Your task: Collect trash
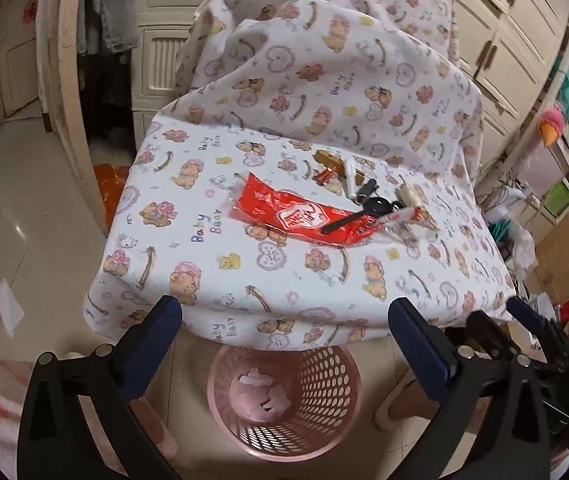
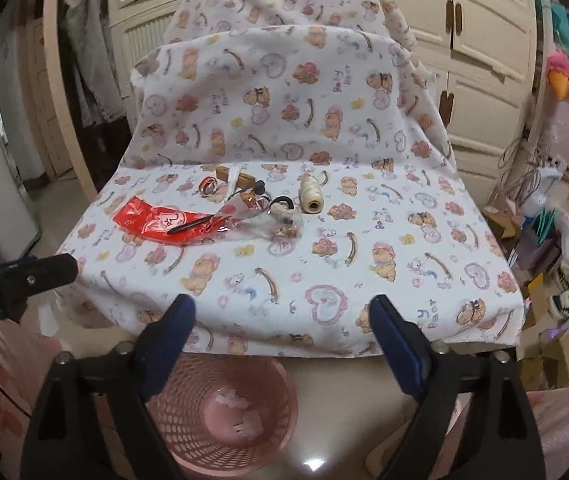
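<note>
Here the left gripper [image 1: 284, 316] and right gripper [image 2: 282, 314] hang spread wide and empty above the pink basket [image 1: 338, 376], ready for the red wrapper [image 1: 300, 216] farther off.

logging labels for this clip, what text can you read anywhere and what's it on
"Baby Baar", as it seems to read: printed over and over on the bear-print cloth.
Large white characters on the red wrapper: too blurred to read.
Letters on the left gripper's body, at the right wrist view's left edge: cut off, unreadable.
</note>
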`<act>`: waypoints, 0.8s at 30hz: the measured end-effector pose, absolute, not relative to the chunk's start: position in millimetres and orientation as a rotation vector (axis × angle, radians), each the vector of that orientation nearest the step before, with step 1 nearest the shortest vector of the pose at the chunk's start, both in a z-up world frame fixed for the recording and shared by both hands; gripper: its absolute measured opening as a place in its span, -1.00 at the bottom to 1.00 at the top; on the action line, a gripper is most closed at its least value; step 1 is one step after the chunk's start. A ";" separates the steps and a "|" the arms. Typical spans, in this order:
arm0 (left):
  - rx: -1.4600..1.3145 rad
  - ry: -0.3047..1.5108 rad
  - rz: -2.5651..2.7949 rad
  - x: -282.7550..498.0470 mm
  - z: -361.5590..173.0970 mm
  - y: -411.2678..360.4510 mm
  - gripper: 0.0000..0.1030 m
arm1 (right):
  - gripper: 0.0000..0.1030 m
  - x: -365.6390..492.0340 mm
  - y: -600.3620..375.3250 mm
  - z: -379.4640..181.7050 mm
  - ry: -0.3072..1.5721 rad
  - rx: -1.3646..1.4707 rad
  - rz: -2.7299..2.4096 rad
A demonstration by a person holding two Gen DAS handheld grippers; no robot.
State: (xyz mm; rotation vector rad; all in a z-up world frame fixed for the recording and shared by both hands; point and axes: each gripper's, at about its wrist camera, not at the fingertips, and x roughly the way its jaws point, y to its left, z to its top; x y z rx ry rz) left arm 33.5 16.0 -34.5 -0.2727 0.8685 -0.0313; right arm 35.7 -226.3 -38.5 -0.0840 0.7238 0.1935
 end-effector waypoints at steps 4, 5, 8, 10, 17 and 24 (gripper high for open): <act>-0.286 0.863 0.011 41.9 -36.6 22.0 0.98 | 0.90 39.7 -231.7 -36.5 0.729 -0.050 0.203; -0.283 0.861 0.020 43.9 -37.2 22.5 0.98 | 0.91 39.7 -232.3 -36.3 0.725 -0.049 0.205; -0.249 0.863 0.053 51.5 -40.6 22.6 0.98 | 0.98 40.6 -232.8 -35.4 0.706 -0.059 0.198; -0.247 0.871 0.062 55.2 -43.7 23.3 0.98 | 0.98 42.6 -232.4 -32.9 0.699 -0.060 0.209; -0.283 0.856 0.051 55.5 -40.5 21.5 0.98 | 1.00 80.2 -232.0 6.3 0.711 -0.058 0.302; -0.264 0.867 0.065 64.9 -45.8 12.4 0.98 | 1.00 132.1 -235.2 1.6 0.789 0.023 0.312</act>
